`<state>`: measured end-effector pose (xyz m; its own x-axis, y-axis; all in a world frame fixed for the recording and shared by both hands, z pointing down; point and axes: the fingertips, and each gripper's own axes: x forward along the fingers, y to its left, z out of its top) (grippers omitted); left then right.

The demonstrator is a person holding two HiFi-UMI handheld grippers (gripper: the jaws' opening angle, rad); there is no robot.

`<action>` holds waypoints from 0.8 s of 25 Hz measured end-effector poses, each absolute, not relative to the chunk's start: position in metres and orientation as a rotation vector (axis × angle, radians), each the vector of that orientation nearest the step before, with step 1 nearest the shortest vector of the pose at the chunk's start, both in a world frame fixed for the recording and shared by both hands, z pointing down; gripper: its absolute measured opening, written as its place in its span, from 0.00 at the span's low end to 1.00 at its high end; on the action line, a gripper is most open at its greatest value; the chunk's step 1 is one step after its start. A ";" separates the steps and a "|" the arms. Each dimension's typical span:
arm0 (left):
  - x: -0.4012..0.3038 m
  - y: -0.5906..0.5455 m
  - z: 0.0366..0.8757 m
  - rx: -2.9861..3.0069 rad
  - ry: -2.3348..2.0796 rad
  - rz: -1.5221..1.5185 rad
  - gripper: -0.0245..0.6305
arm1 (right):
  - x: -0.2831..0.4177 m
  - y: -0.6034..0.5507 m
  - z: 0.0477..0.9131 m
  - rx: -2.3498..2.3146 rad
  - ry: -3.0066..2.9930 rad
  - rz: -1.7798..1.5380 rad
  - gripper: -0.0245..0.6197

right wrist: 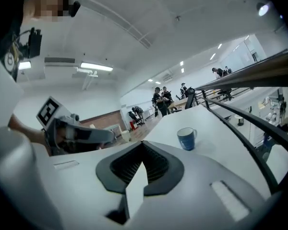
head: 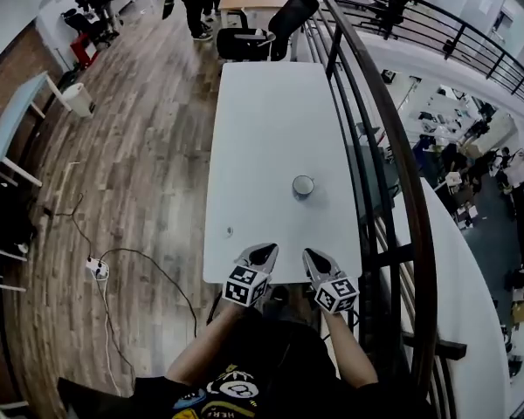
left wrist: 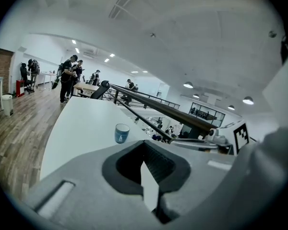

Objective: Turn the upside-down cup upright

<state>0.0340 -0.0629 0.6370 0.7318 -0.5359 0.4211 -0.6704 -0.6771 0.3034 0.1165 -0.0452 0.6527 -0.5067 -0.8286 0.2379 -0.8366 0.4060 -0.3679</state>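
A long white surface (head: 271, 120) runs away from the person, and the cup (head: 303, 185) stands on it in the nearer half, close to the right edge. The cup is blue and sits upright with its mouth up; the head view looks down into it. From the right gripper view the cup (right wrist: 186, 139) shows a handle on its right side and a pale mark on its wall. From the left gripper view the cup (left wrist: 122, 133) stands alone on the surface, well beyond the fingers.

Both grippers are at the near end of the surface, side by side and well short of the cup. The left gripper (head: 266, 250) is over the near edge with its fingers (left wrist: 86, 176) pressed together and nothing between them. The right gripper (head: 312, 255) is just beside it, toward the right corner of the surface, and its fingers (right wrist: 201, 176) are likewise pressed together on nothing.

A dark railing (head: 367, 85) curves along the right edge of the surface. A black chair (head: 271, 29) stands at the far end. Left of the surface a cable lies on the wooden floor (head: 140, 147) and ends at a power strip (head: 97, 270)
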 end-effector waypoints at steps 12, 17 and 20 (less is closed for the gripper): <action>-0.012 -0.082 0.690 2.270 -0.974 0.513 0.04 | 0.152 -0.236 0.802 1.769 -2.182 0.634 0.61; -0.040 -0.079 0.706 2.196 -0.986 0.503 0.04 | 0.163 -0.284 0.827 1.794 -2.082 0.625 0.79; -0.051 -0.080 0.710 2.170 -1.005 0.493 0.04 | 0.163 -0.292 0.835 1.754 -2.048 0.560 0.74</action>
